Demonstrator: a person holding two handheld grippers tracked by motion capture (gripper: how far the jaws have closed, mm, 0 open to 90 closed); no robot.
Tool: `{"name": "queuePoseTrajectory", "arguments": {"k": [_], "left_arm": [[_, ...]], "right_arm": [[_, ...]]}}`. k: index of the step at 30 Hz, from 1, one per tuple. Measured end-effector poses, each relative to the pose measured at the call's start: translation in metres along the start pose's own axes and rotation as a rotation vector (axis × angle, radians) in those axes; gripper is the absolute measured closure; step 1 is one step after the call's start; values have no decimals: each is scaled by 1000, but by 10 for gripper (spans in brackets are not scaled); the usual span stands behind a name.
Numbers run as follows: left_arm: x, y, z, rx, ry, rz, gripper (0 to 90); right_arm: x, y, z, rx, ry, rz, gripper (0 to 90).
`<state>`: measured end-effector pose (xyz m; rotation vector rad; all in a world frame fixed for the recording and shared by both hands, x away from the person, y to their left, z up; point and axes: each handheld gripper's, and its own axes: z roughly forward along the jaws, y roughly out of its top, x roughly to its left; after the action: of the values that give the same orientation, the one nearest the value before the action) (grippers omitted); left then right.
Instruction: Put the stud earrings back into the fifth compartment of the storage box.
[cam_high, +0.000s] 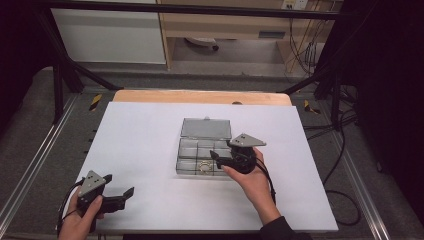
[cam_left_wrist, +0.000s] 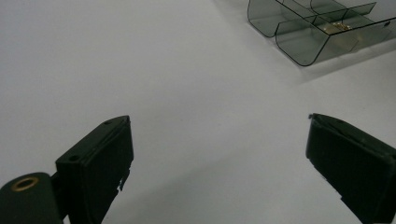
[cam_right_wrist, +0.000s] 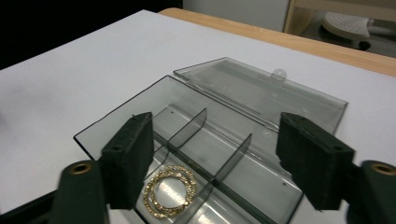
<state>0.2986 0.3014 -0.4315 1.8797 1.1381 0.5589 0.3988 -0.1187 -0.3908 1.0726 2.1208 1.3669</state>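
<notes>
Right gripper (cam_right_wrist: 212, 158) is closest in its own view: jaws spread wide, nothing between the pads, hanging just over the near end of the clear box (cam_right_wrist: 140, 116). Gold bangles (cam_right_wrist: 169, 190), two as far as I can tell, lie flat in the near middle compartment, touching a divider (cam_right_wrist: 189, 133). Lid (cam_right_wrist: 261, 91) is folded flat open behind the tray.

Left gripper (cam_high: 111, 192) sits well apart at the near left of the white table (cam_high: 150, 150), also spread and empty.

Risks as I see them:
- My left-hand pad (cam_right_wrist: 128, 158) hangs low by the tray wall; a careless pull-out could clip it and skid the light box.
- Nothing braces the box, so any nudge moves it.
- Swinging the lid shut one-handed could tip the tray and bounce the bangles over a divider.
- If they ride up, the lid won't latch.
</notes>
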Motion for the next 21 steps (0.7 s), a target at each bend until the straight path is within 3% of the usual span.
{"name": "queuePoseTrajectory", "arguments": {"k": [10, 15, 21], "left_arm": [[0, 1, -2, -18, -9, -18, 75], [0, 1, -2, -18, -5, -14, 75], [0, 1, -3, -24, -5, -21, 75]], "right_arm": [[-22, 1, -34, -60, -38, 41, 64], [-33, -7, -51, -87, -58, 19, 40], [-47, -20, -73, -92, -93, 49, 43]]}}
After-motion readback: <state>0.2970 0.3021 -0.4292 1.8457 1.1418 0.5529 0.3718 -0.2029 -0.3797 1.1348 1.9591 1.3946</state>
